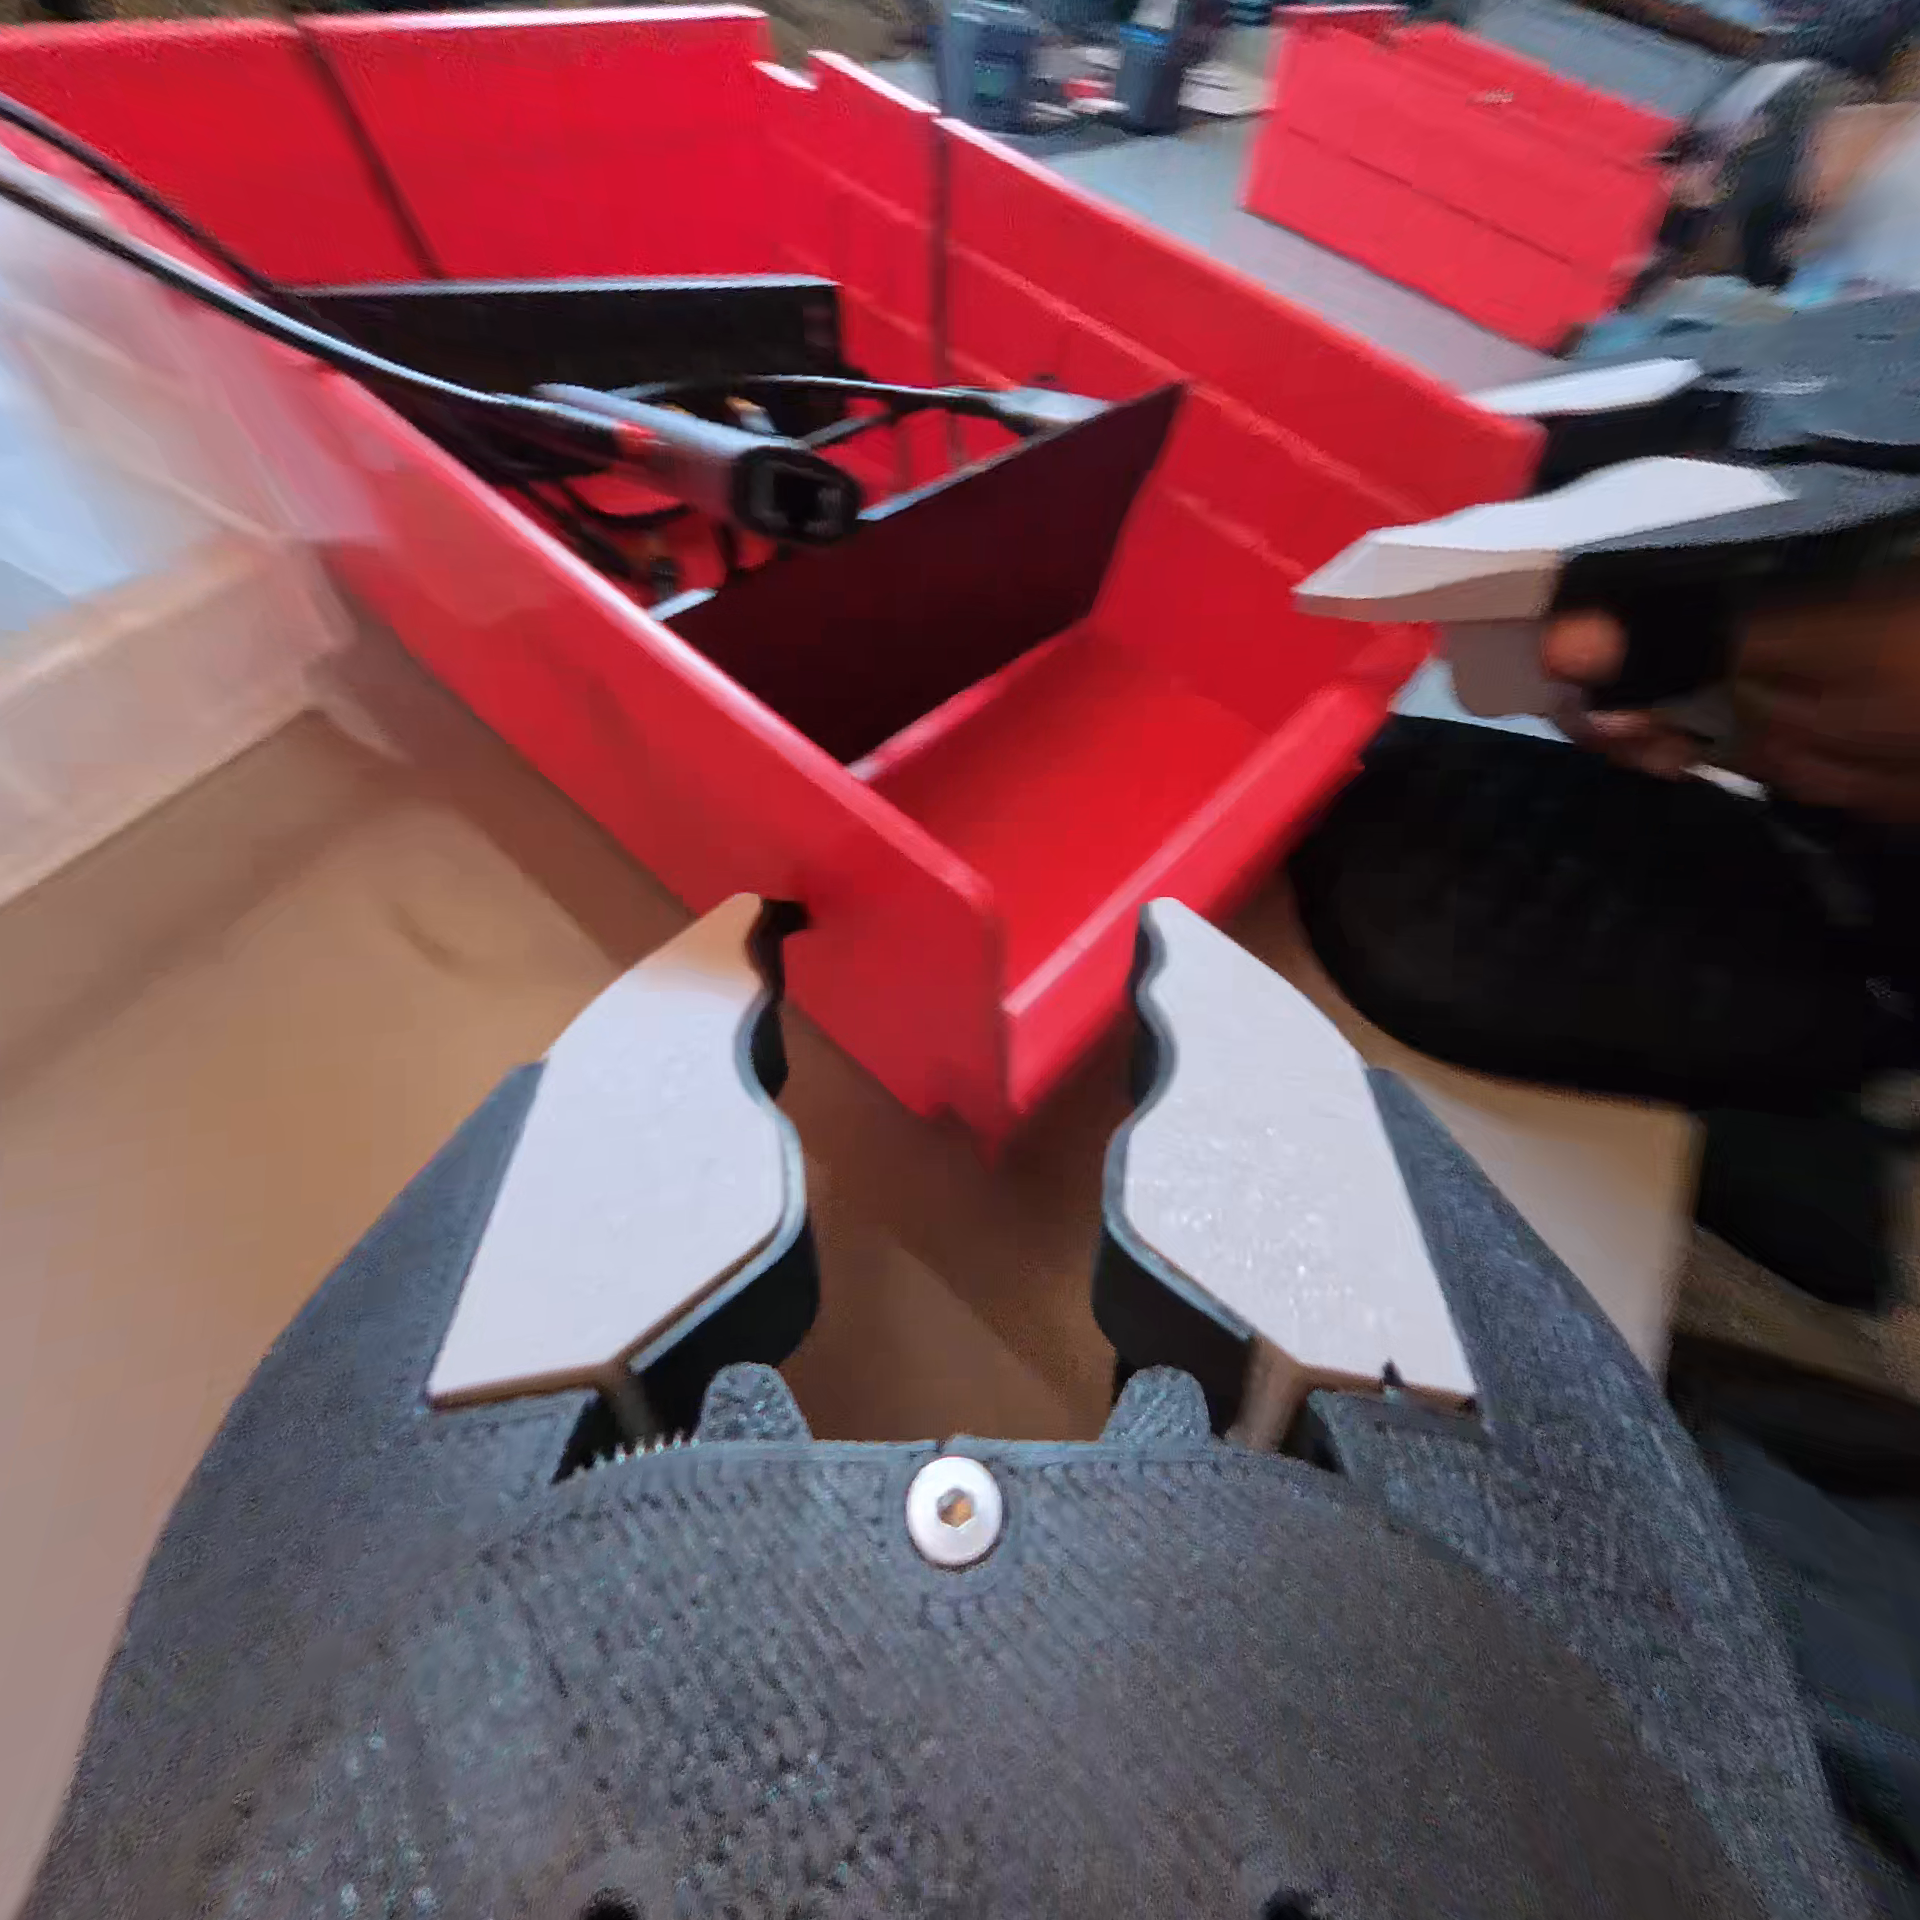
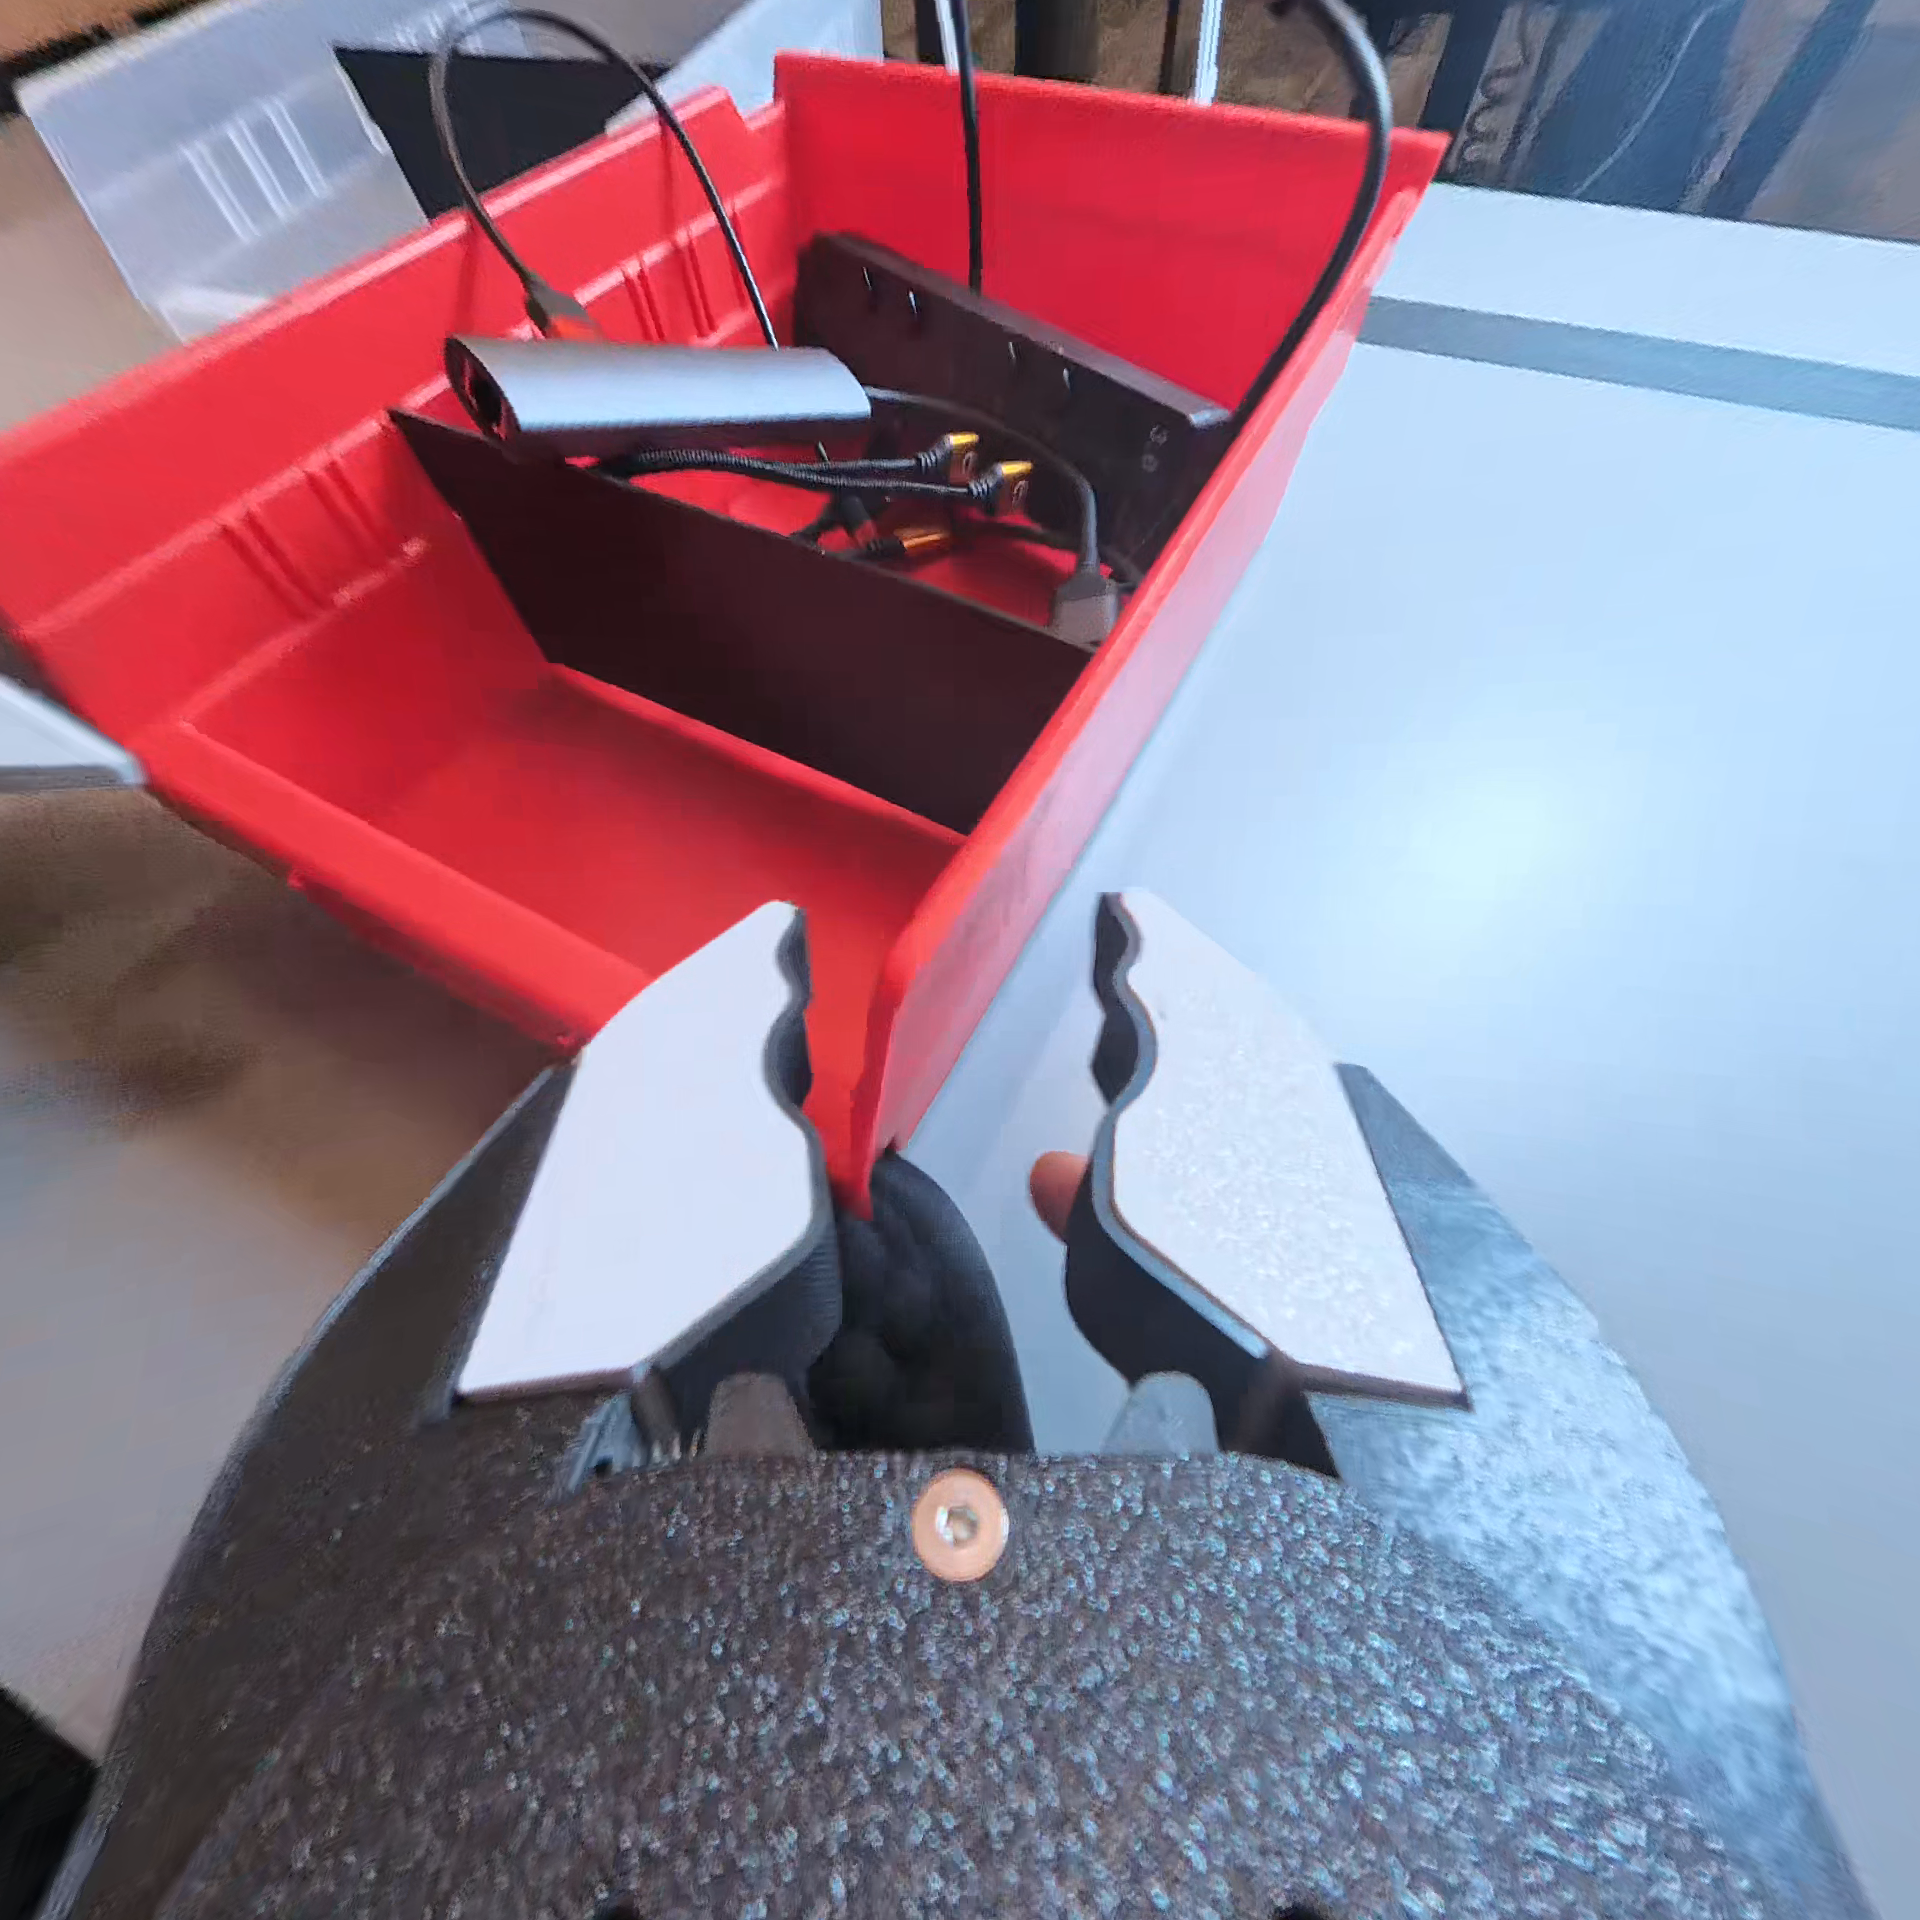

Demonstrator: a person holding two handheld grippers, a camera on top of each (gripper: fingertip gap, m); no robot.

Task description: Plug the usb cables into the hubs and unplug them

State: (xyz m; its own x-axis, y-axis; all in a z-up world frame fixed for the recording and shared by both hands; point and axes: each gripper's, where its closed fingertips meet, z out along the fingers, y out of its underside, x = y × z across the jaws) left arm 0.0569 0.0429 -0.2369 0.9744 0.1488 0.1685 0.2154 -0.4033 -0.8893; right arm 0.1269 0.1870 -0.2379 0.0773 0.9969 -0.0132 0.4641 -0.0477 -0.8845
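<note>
Behind the black divider [image 2: 748, 613] in the red plastic bin [image 2: 312, 582]: rounded grey metal hub [image 2: 665, 395], flat black hub [image 2: 1039, 384], braided gold-tipped cables [image 2: 935, 468]. Left gripper [image 1: 951, 925] and right gripper [image 2: 951, 914] both spread apart, empty, at the bin's near corners, well short of the hubs.

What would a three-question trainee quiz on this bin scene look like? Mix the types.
1. True or false: the left hand-held gripper is shut on a cable.
2. Multiple choice: the grey hub lies A) in the near, bare compartment, B) propped on the black divider, C) on the table outside the red bin.
3. Fill in: the gold-tipped cable plugs lie in the ___ compartment, beside the black hub.

Key: 1 false, both it and the right hand-held gripper are open and hold nothing; 2 B; 3 far.
</note>
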